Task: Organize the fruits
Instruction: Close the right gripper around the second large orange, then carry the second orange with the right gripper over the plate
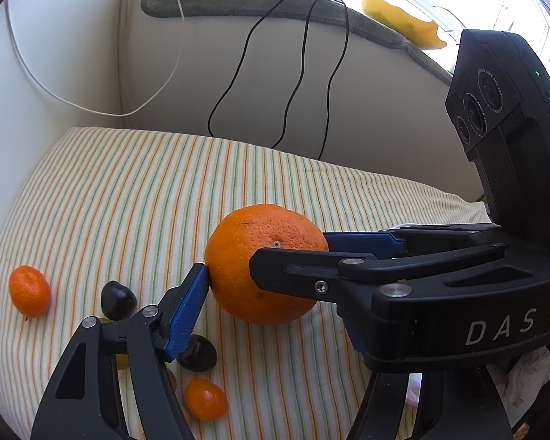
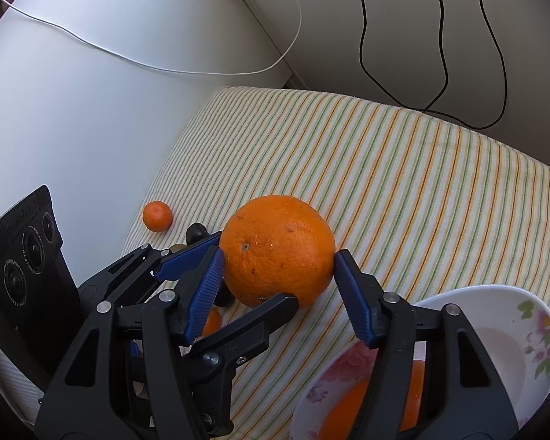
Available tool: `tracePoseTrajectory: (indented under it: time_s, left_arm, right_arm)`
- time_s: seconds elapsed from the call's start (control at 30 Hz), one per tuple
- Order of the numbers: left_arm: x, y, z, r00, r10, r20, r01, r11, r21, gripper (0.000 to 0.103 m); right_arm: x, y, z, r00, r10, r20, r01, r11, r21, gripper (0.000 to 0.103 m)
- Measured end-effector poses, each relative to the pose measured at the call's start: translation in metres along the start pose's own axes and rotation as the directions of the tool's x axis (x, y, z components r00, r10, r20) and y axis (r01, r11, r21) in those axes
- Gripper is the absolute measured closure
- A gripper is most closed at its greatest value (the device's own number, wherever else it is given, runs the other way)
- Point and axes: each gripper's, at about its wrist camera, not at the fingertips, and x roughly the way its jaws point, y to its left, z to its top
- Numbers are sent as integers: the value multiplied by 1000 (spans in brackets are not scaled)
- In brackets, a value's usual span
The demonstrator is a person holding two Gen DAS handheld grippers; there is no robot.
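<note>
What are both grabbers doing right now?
Left gripper: around the big orange, but its grip cannot be told.
Right gripper: closed on the big orange.

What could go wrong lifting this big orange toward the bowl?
1. The right claw touches the large orange only at its pad tips; it may slip and roll.
2. The left claw crowds the same fruit; fingers could collide.
3. The floral bowl sits under the right claw; easy to knock.

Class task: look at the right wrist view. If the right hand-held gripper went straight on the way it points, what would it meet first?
Most likely the big orange, already between the right hand-held gripper fingers. The striped cloth lies beyond it.
</note>
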Motion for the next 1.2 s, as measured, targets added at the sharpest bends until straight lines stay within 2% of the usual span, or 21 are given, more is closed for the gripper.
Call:
tracePoseTrajectory:
  time_s: [0.2,0.57,0.93,1.2]
  left_arm:
    - [-12,-5,-2,1000,12,23,-12,1000,5,36]
    - [-48,-26,-10,997,4,76,-6,999,36,36]
    - [-70,-69,-19,994,-38,104,30,996,79,36]
    - [-71,-109,-24,991,-75,107,62,990,125,36]
  right_arm:
    - [-8,4,-2,1000,3,20,-3,1000,-1,39]
    - [-52,13,-15,997,2,72,-1,1000,-22,42]
    - [-100,17,-40,991,-30,127,34,999,-29,42]
    - [-138,1,-67,985,-63,162,65,998,-4,42]
